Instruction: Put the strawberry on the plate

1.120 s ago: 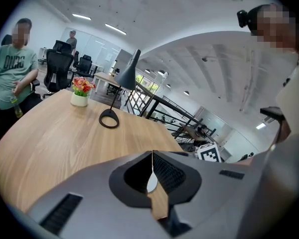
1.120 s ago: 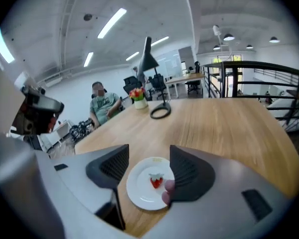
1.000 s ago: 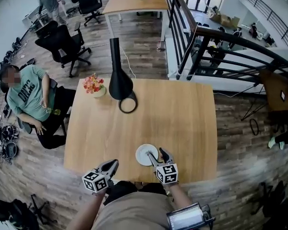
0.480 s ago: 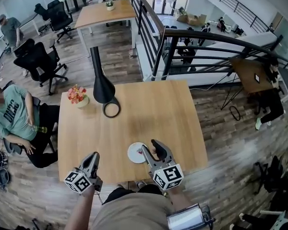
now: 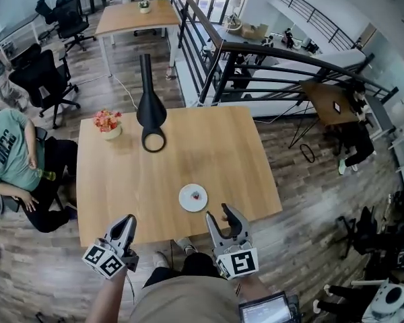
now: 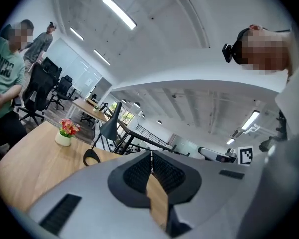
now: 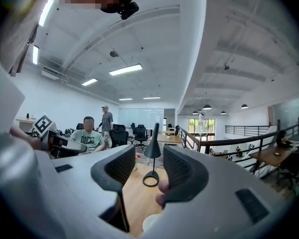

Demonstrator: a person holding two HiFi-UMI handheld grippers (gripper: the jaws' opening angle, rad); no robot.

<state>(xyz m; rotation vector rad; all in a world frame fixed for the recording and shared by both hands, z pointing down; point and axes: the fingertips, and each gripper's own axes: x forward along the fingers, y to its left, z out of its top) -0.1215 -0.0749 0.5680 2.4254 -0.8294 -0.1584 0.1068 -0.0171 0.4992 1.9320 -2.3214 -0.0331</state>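
Note:
A small red strawberry [image 5: 196, 196] lies on the round white plate [image 5: 187, 201] near the front edge of the wooden table [image 5: 209, 153]. My right gripper [image 5: 221, 215] hovers just off that edge, right of and nearer than the plate, jaws apart with nothing between them. The right gripper view shows the same gap [image 7: 147, 158], with the plate's rim [image 7: 150, 224] low in the picture. My left gripper [image 5: 128, 221] is shut and empty at the table's front left; its pads [image 6: 139, 173] meet in the left gripper view.
A black lamp [image 5: 150, 110] with a ring base and a small flower pot [image 5: 108, 122] stand at the table's far left. A person in a green shirt [image 5: 7, 155] sits beside the left edge. A black railing [image 5: 269, 52] runs behind the table.
My right gripper has drawn back from over the plate toward me, off the table's front edge. The strawberry now lies uncovered on the plate. The left gripper stays shut.

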